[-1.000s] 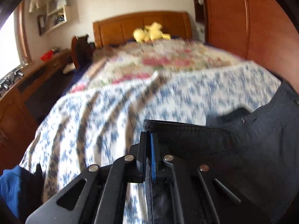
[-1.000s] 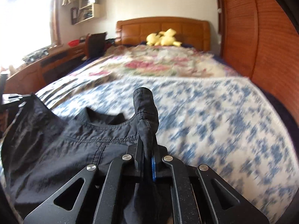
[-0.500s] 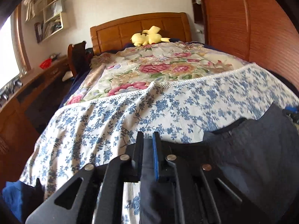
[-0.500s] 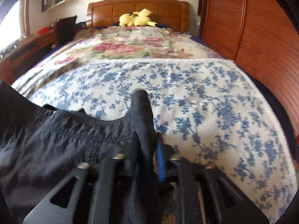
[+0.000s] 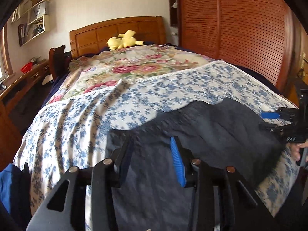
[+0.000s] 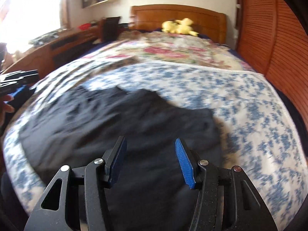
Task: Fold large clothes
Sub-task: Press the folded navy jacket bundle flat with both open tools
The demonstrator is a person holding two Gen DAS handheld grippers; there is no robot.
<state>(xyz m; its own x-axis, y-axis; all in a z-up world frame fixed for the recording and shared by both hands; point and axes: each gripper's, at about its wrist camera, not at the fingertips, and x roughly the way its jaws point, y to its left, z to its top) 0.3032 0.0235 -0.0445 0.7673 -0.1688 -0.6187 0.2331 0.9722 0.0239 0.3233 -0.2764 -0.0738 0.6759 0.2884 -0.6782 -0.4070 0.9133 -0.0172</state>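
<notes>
A dark, near-black garment (image 5: pixel 211 127) lies spread on the blue-flowered bedspread (image 5: pixel 173 88) near the foot of the bed. My left gripper (image 5: pixel 151 144) hovers over its left part. Its jaws are opening and the pads press on nothing; the cloth lies below them. My right gripper (image 6: pixel 149 144) hangs over the garment (image 6: pixel 125 119) at its right part, jaws also opening, cloth loose beneath. Each gripper shows at the edge of the other's view: the right gripper (image 5: pixel 279 119) with a hand behind it, the left gripper (image 6: pixel 17 82) at the far left.
A yellow plush toy (image 5: pixel 123 42) lies by the wooden headboard (image 5: pixel 119 30). Slatted wardrobe doors (image 5: pixel 240 28) run along the bed's right side. A wooden desk (image 6: pixel 57 46) and chair (image 6: pixel 110 28) stand on the left. Blue cloth (image 5: pixel 7 184) hangs at the near-left corner.
Both grippers were shut on pinched folds of the dark garment. They have opened, let it go and drawn back, and the garment now lies flat on the bedspread.
</notes>
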